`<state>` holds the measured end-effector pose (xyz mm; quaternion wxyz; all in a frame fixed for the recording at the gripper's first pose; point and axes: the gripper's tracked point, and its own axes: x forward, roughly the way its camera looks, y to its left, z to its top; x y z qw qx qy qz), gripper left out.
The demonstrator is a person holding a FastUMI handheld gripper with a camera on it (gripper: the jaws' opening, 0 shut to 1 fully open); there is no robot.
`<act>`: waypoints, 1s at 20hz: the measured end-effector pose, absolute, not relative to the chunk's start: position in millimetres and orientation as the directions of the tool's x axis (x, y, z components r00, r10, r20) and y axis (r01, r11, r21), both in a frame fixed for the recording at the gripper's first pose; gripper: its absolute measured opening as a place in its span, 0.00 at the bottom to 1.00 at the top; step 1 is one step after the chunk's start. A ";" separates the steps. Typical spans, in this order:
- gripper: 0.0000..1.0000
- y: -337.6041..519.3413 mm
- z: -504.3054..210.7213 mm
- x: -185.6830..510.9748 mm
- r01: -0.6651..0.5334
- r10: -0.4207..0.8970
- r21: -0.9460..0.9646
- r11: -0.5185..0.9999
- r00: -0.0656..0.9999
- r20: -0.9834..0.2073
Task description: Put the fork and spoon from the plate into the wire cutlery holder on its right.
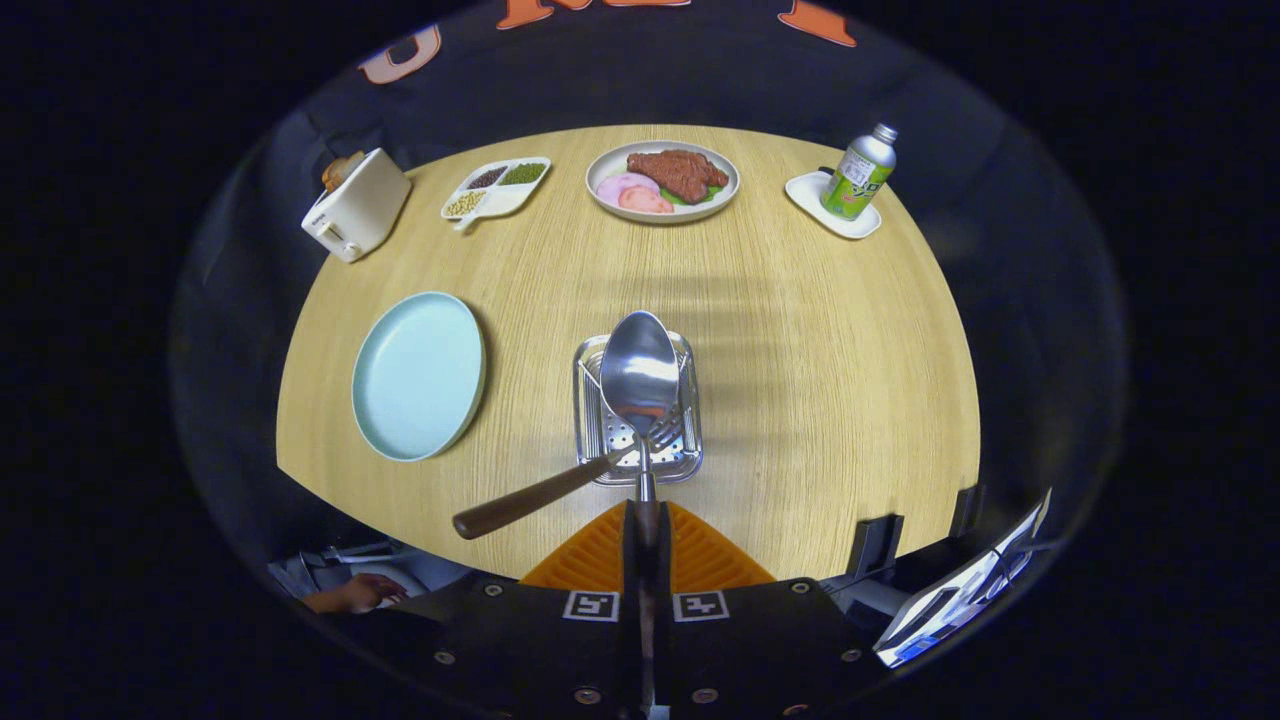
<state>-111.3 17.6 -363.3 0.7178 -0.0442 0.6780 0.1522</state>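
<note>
Claw fingers are closed on the spoon handle, its long axis running straight ahead, bowl raised directly over the wire holder. Fork already leans in the holder, handle slanting left; the plate lies left on the desk.

Tongs closed, both fingers pinching spoon handle.

- We see a polished metal spoon, mirror-bright.
- We see a shiny perforated metal holder.
- We note the fork has a smooth wooden handle.
- We see a matt wood-grain counter.
</note>
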 end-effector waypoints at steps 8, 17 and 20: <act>0.08 13.7 -386.8 -105.5 -0.318 0.100 0.112 0.941 -0.052 -0.994; 0.17 25.5 -347.0 -64.0 -0.252 0.228 0.195 0.948 0.111 -0.967; 0.23 31.5 -318.7 -42.9 -0.213 0.294 0.248 0.945 0.224 -0.929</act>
